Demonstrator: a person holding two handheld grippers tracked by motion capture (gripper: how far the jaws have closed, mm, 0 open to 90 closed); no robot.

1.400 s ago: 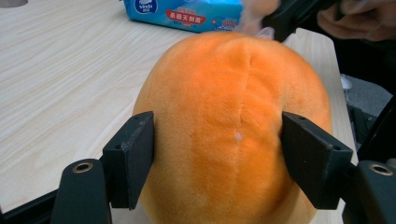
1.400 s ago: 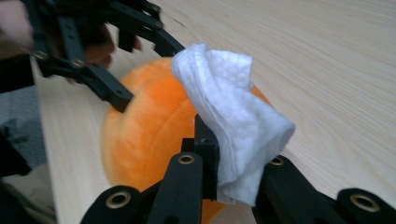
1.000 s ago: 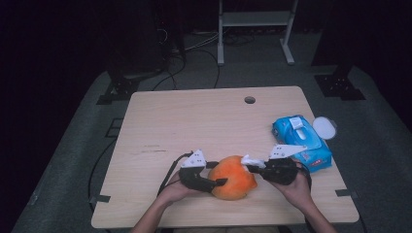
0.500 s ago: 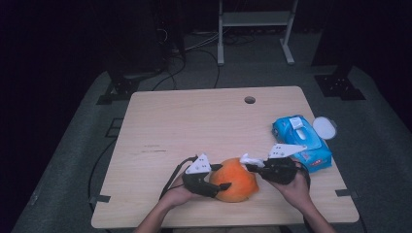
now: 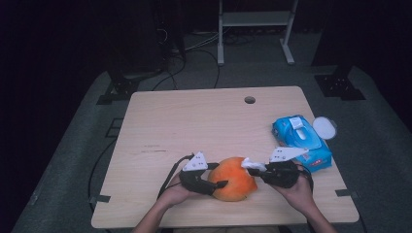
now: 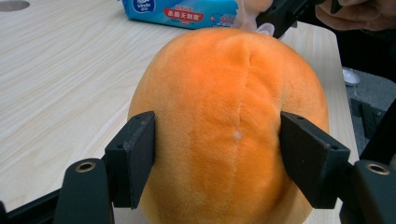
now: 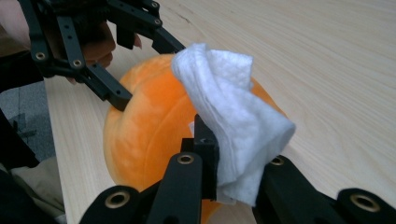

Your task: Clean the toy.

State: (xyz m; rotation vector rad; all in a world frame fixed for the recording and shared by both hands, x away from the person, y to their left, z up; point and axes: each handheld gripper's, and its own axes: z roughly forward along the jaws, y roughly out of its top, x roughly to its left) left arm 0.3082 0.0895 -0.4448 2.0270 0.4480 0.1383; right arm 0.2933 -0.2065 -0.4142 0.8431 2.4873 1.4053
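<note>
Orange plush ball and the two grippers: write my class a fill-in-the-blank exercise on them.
1. The left gripper has its fingers on both sides of the ____ plush ball.
2. The right gripper holds a white ____.
3. The blue wipes pack lies on the ____ table.

Missing words: orange; wipe; wooden

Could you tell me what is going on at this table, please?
A person is wiping an orange plush peach with hand-held tongs. The left tongs clamp the peach from both sides near the table's front edge. The right tongs are shut on a white wet wipe, which lies against the peach's top. A blue pack of wipes sits to the right.
</note>
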